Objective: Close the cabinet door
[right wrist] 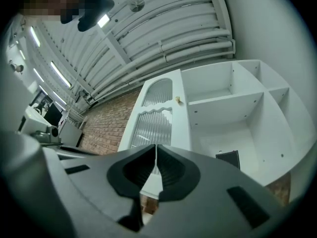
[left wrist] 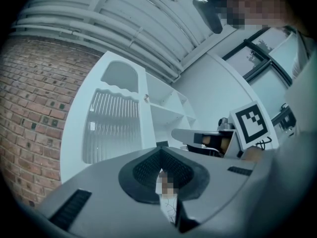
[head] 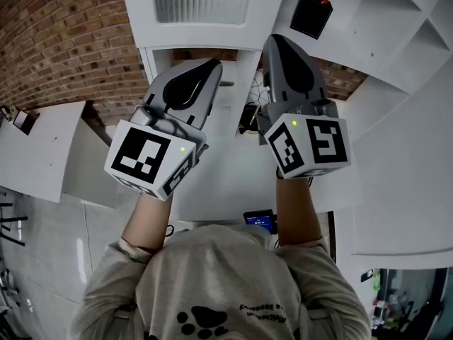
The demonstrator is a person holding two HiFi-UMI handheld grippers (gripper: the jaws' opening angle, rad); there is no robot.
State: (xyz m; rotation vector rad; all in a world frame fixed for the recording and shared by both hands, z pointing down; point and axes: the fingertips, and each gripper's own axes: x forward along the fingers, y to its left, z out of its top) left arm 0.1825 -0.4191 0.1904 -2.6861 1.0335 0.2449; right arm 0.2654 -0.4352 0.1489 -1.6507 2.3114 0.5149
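Observation:
The white cabinet door (head: 202, 2) has a ribbed glass panel (right wrist: 154, 118) and a small knob (right wrist: 177, 100). It stands to the left of the bare shelf compartments (right wrist: 225, 108). In the left gripper view the door (left wrist: 111, 125) shows at the left, its knob (left wrist: 146, 98) on its right edge. My left gripper (head: 214, 64) is shut and empty, held up short of the door. My right gripper (head: 273, 41) is also shut with nothing in it, pointing up at the edge where door and shelves meet. Neither gripper touches the cabinet.
A black box (head: 311, 13) sits in a lower compartment, seen again in the right gripper view (right wrist: 228, 158). A brick wall (head: 64, 41) runs along the left, with a white counter (head: 42, 151) below it. A small device with a blue screen (head: 260, 219) lies under my arms.

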